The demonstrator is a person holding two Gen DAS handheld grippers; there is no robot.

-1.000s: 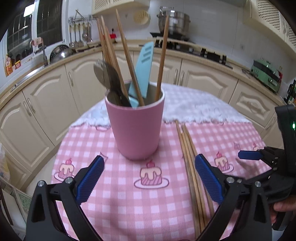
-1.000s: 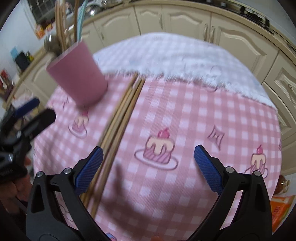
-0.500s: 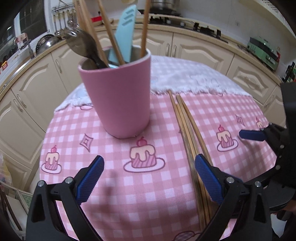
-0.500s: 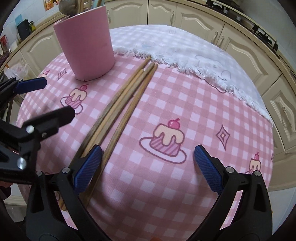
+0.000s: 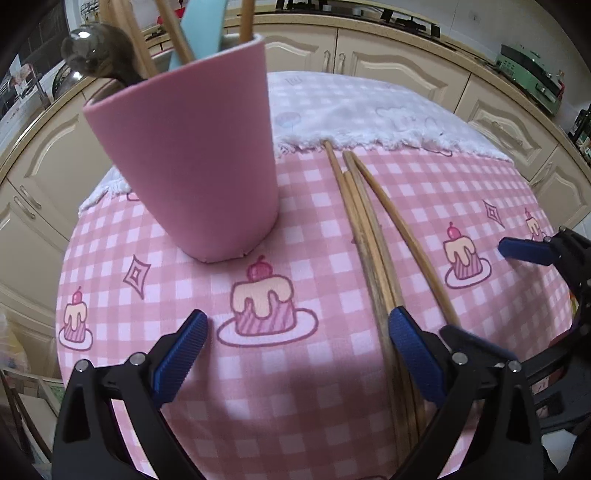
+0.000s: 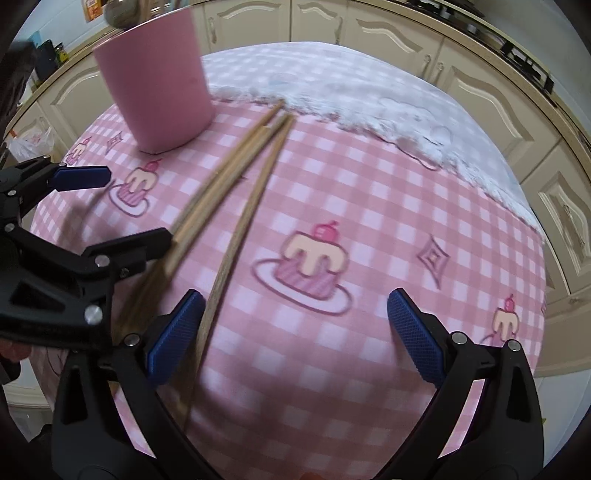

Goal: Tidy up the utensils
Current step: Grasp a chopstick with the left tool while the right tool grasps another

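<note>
Round counter [image 5: 110, 266] under a pink-and-white checked cloth printed with cakes; a white fringed cloth [image 5: 388, 118] covers its far part.

Tall pink tumbler-shaped cup [image 5: 192, 155]: upright on the checked cloth, left of centre. Holds a light-blue plastic utensil [image 5: 201, 26], several wooden chopsticks [image 5: 245, 18] and a grey metal spoon [image 5: 92, 55], all standing above its rim.

Loose long wooden chopsticks [image 5: 364, 229]: lying flat on the cloth just right of the cup, apart from it, tips at the white fringe. Three lie bunched; one [image 5: 406, 236] splays to the right.

Left hand-held gripper [image 5: 295, 354]: jaws spread wide, empty, low over the cloth. Its right blue pad [image 5: 413, 354] sits over the bunched chopsticks; contact cannot be judged.

Right hand-held gripper [image 6: 291, 339]: jaws likewise wide apart, holding nothing. Its left blue pad [image 6: 173, 336] lies just beside the splayed chopstick [image 6: 240, 236].

Cream cabinet doors [image 5: 399, 70] ring the background.
</note>
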